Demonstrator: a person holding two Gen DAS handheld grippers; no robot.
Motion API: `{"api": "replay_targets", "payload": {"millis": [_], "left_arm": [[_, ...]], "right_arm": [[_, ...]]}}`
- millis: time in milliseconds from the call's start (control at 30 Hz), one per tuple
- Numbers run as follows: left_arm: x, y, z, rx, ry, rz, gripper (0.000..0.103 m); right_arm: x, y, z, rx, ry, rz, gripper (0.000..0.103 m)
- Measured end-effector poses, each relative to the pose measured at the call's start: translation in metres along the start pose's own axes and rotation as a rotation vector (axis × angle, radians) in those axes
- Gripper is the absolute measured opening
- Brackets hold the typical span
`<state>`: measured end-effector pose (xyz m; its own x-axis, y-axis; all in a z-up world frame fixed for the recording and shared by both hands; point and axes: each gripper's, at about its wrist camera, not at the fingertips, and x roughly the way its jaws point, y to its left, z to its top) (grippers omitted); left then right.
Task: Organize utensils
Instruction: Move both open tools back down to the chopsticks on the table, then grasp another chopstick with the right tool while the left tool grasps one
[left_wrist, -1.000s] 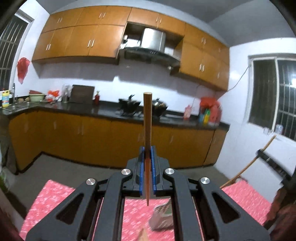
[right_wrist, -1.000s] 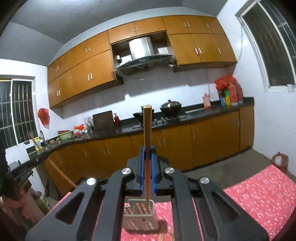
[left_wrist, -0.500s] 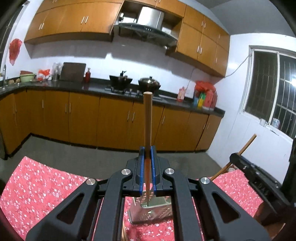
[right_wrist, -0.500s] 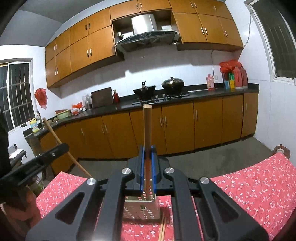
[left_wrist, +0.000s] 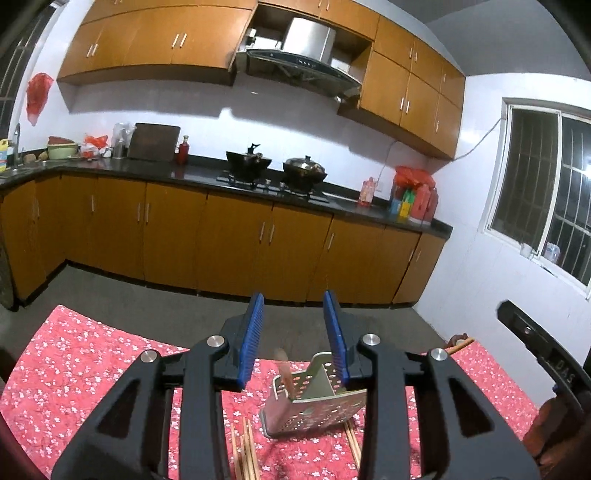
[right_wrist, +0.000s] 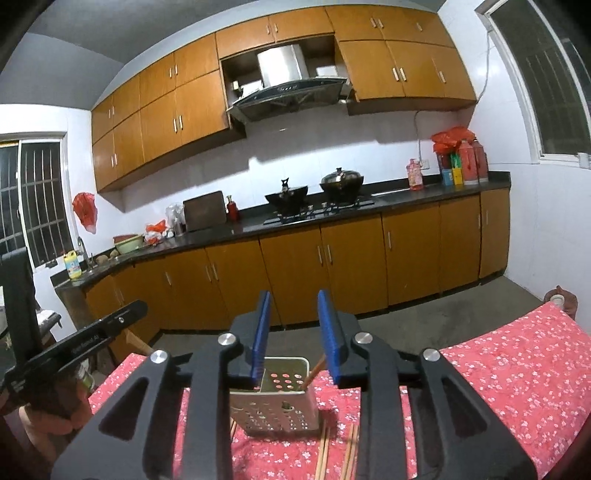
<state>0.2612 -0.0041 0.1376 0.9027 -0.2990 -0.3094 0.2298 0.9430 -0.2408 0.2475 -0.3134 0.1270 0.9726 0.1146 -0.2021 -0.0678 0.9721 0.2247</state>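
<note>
Your left tool (left_wrist: 295, 332) has just been opening, and its blue pads (left_wrist: 252, 332) now stand apart with nothing pressed between them. Below the gap sits the perforated metal utensil holder (left_wrist: 317, 406), resting on the counter under its red flowered cloth (left_wrist: 74, 369). In the left view the holder looks tipped, with its open top facing left and away from you. A chopstick (left_wrist: 283, 369), blurred, stands in the holder's left compartment with its upper end clear of the rim; no pad touches it.

Your right tool (right_wrist: 294, 328) has also just been opening, and its pads are likewise spread and free. From this side you look into the holder (right_wrist: 275, 406) from above: a divider splits it into compartments, and one chopstick (right_wrist: 314, 373) leans in the right-hand one, its tip angled up toward the right pad, though you cannot tell whether the two touch.

More chopsticks lie loose on the cloth on the near side of the holder: one bundle (left_wrist: 244, 450) at its left in the left view, and a pair (right_wrist: 325, 454) with further sticks (right_wrist: 350, 454) just beside it in the right view.

The other tool shows at the edge of each view, well off to the side of the holder.
</note>
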Motion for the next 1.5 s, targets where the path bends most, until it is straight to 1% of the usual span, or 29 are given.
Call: {"api": "replay_targets", "payload": {"millis": [133, 167, 233, 333, 400, 433, 467, 500, 533, 567, 633, 733, 800, 867, 967, 1033, 1067, 1133, 1167, 1233, 1300, 1367, 1500], "left_arm": [[-0.018, 0.008, 0.001, -0.040, -0.023, -0.002, 0.034], [-0.025, 0.012, 0.000, -0.058, -0.031, -0.002, 0.034], [-0.035, 0.019, -0.002, -0.088, -0.042, -0.005, 0.034], [-0.050, 0.028, -0.015, -0.131, -0.047, -0.001, 0.034], [-0.055, 0.033, -0.025, -0.151, -0.035, 0.010, 0.034], [-0.055, 0.035, -0.032, -0.152, -0.017, 0.021, 0.034], [-0.055, 0.036, -0.039, -0.147, 0.002, 0.031, 0.034], [-0.052, 0.037, -0.050, -0.128, 0.042, 0.056, 0.034], [-0.049, 0.036, -0.060, -0.113, 0.075, 0.075, 0.034], [-0.046, 0.037, -0.069, -0.102, 0.108, 0.088, 0.034], [-0.037, 0.043, -0.094, -0.085, 0.192, 0.100, 0.034], [-0.026, 0.049, -0.127, -0.065, 0.289, 0.126, 0.034], [-0.022, 0.053, -0.144, -0.064, 0.338, 0.134, 0.034], [-0.020, 0.059, -0.157, -0.065, 0.374, 0.134, 0.034], [-0.018, 0.062, -0.178, -0.067, 0.412, 0.133, 0.034], [-0.020, 0.061, -0.188, -0.070, 0.431, 0.129, 0.034], [-0.020, 0.062, -0.192, -0.072, 0.440, 0.126, 0.033], [-0.020, 0.062, -0.198, -0.076, 0.454, 0.116, 0.033], [-0.021, 0.061, -0.201, -0.074, 0.460, 0.111, 0.031], [-0.022, 0.058, -0.207, -0.071, 0.474, 0.093, 0.028], [-0.022, 0.054, -0.211, -0.065, 0.485, 0.077, 0.025], [-0.020, 0.050, -0.216, -0.054, 0.503, 0.061, 0.020], [-0.016, 0.043, -0.222, -0.030, 0.530, 0.051, 0.016]], "right_arm": [[-0.030, -0.012, -0.008, 0.027, -0.018, -0.039, 0.029], [-0.035, -0.017, -0.012, 0.032, -0.014, -0.050, 0.029], [-0.042, -0.027, -0.028, 0.047, 0.020, -0.087, 0.032], [-0.034, -0.041, -0.063, 0.057, 0.137, -0.124, 0.032], [-0.018, -0.051, -0.099, 0.071, 0.272, -0.146, 0.031], [-0.014, -0.054, -0.112, 0.082, 0.318, -0.145, 0.027], [-0.007, -0.057, -0.131, 0.101, 0.386, -0.138, 0.024], [-0.001, -0.059, -0.148, 0.110, 0.441, -0.131, 0.021], [0.002, -0.058, -0.157, 0.114, 0.474, -0.127, 0.018], [0.008, -0.058, -0.173, 0.120, 0.522, -0.118, 0.017], [0.015, -0.053, -0.192, 0.120, 0.578, -0.108, 0.015], [0.021, -0.049, -0.210, 0.106, 0.624, -0.108, 0.013], [0.023, -0.049, -0.219, 0.096, 0.645, -0.107, 0.013], [0.023, -0.046, -0.220, 0.081, 0.648, -0.102, 0.013], [0.022, -0.043, -0.223, 0.061, 0.660, -0.099, 0.012], [0.021, -0.037, -0.225, -0.001, 0.651, -0.120, 0.010], [0.023, -0.037, -0.225, -0.008, 0.650, -0.126, 0.010], [0.022, -0.040, -0.223, -0.016, 0.640, -0.178, 0.008], [0.022, -0.046, -0.222, -0.001, 0.631, -0.208, 0.008], [0.022, -0.055, -0.220, 0.023, 0.621, -0.241, 0.008], [0.021, -0.061, -0.219, 0.041, 0.616, -0.247, 0.008], [0.020, -0.062, -0.220, 0.031, 0.615, -0.248, 0.008], [0.018, -0.062, -0.221, 0.019, 0.612, -0.250, 0.008]]}}
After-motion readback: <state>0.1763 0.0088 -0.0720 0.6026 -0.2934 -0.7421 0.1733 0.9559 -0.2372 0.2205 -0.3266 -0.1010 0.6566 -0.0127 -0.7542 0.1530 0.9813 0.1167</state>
